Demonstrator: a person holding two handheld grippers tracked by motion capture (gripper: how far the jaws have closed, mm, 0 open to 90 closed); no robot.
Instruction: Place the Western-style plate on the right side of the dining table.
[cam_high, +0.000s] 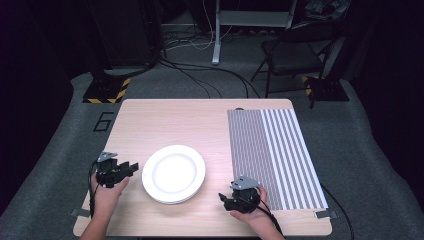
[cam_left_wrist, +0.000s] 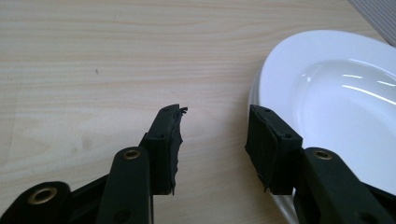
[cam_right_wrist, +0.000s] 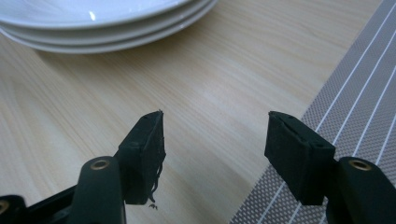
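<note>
Left gripper (cam_high: 131, 166) jaws parted, empty, just beside plate stack (cam_high: 173, 173) rim | right gripper (cam_high: 223, 199) jaws apart, empty, between stack and striped mat (cam_high: 272, 155) | bare table (cam_high: 170, 122) beyond

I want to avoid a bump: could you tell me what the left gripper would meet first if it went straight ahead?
Probably the rim of the white plates; the left gripper points just beside it.

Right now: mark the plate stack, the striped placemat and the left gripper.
plate stack (cam_high: 173, 173), high view, centre of the top plate.
striped placemat (cam_high: 272, 150), high view, middle of the mat.
left gripper (cam_left_wrist: 212, 140), left gripper view, midway between its fingertips.
</note>
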